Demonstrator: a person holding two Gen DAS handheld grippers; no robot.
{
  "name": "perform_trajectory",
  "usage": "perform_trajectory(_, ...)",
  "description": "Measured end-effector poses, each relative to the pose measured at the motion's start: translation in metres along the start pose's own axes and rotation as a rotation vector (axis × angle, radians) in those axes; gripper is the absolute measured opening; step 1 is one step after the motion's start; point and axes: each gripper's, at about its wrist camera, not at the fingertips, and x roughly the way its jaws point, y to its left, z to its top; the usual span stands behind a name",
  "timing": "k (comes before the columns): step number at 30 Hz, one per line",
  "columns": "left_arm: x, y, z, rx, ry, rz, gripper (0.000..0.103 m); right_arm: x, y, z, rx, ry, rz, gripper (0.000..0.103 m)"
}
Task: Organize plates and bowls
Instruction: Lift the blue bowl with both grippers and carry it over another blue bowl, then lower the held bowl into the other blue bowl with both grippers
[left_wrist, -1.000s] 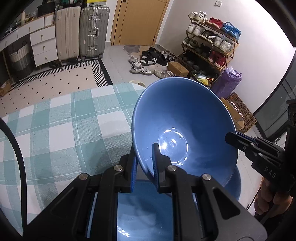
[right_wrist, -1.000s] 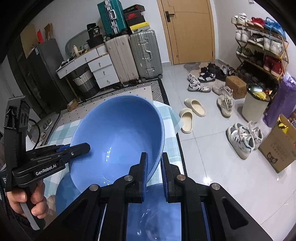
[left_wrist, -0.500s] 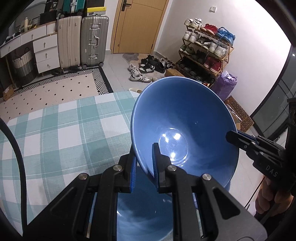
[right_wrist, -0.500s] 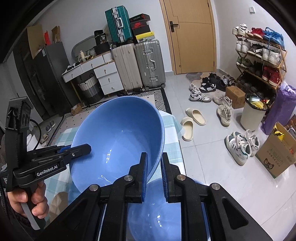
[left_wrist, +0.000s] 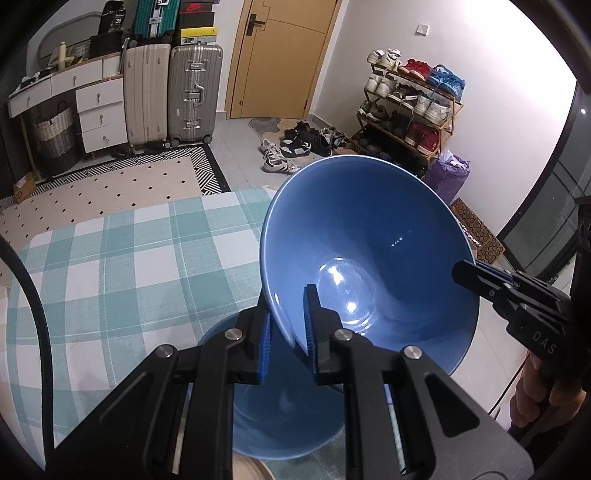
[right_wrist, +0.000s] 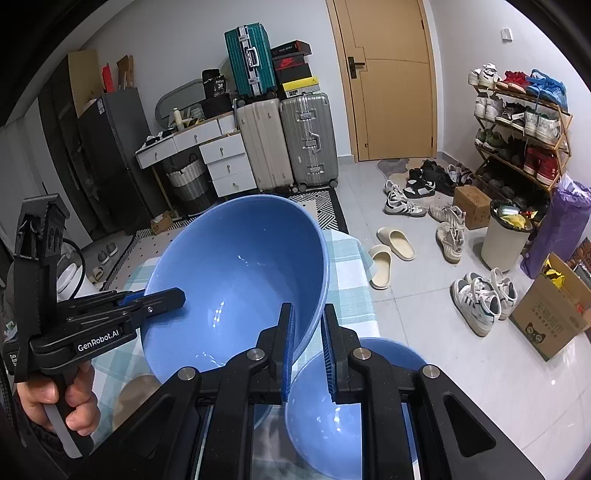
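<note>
Both claws clamp one large blue bowl (left_wrist: 369, 258) by opposite rims, left claw (left_wrist: 286, 325) and right claw (right_wrist: 308, 343), above a second blue bowl (right_wrist: 351, 406) on the table (left_wrist: 110, 266); stacking looks unfinished.

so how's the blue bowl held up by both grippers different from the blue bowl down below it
The raised blue bowl is clamped at opposite rim edges by the left gripper and right gripper; the lower blue bowl is gripped by neither. The raised one is tilted in the air; the lower one sits upright. Both are glossy, blue and empty.
</note>
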Motion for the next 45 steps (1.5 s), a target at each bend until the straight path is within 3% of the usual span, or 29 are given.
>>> perform_trajectory(23,-0.047,0.028,-0.059,-0.046,-0.031,0.023,0.012,-0.012,0.055,-0.036,-0.061,0.016,0.032,0.016)
perform_trajectory(45,-0.012,0.062,-0.095,-0.046,0.02,0.093,0.012,0.033,0.07,-0.073,-0.069,0.089,0.048,0.016)
